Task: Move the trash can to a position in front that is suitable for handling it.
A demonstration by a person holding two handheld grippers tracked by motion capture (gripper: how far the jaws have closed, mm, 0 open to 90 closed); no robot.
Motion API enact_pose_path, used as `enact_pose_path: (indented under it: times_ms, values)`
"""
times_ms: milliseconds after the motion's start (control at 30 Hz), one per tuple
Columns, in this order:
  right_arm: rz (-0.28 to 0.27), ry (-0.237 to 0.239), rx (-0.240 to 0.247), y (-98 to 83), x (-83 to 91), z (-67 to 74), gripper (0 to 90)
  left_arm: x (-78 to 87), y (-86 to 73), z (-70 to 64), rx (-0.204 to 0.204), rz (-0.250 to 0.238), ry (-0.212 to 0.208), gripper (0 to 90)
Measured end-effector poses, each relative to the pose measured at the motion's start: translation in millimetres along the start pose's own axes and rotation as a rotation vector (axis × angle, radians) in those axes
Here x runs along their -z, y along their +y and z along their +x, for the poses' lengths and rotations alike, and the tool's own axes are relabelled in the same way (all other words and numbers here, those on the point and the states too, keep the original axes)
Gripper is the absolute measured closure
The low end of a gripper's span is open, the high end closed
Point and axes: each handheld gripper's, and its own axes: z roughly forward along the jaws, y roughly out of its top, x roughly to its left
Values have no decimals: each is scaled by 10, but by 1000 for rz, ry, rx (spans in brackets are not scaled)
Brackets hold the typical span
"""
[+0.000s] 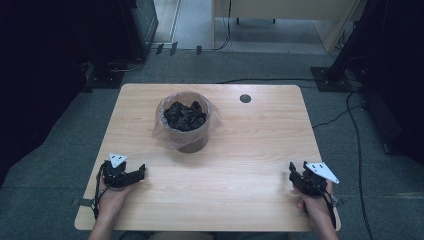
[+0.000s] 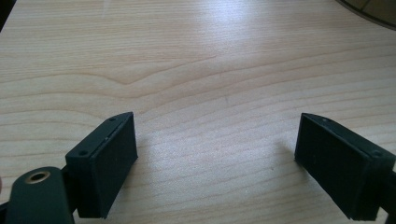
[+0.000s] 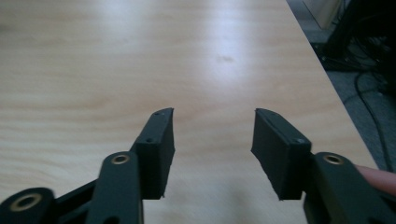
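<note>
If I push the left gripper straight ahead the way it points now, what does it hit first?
Probably nothing soon: the left gripper, jaws open, faces bare table. The lined bin sits off to the side of that line.

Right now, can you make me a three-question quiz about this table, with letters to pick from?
1. Where is the lined bin?
A. far middle of the table
B. on the floor
C. between the person's hands

2. What colour is the stuff in the bin?
A. white
B. black
C. red

3. How are the left tool and right tool?
A. both shut
B. one open, one shut
C. both open

Answers:
1 A, the high view shows it standing toward the far side, ahead of both hands.
2 B, dark crumpled pieces fill the clear liner.
3 C, each tool view shows bare wood between its jaws.
</note>
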Motion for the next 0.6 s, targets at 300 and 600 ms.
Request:
enact_pose_path:
  times_ms: [300, 600]
  values:
    - [-67, 163, -24, 448, -157, 455, 645, -6, 6, -21, 11, -2, 14, 132]
    - [-120, 253, -3, 831, -531, 1078, 586, -5, 3, -24, 14, -3, 15, 133]
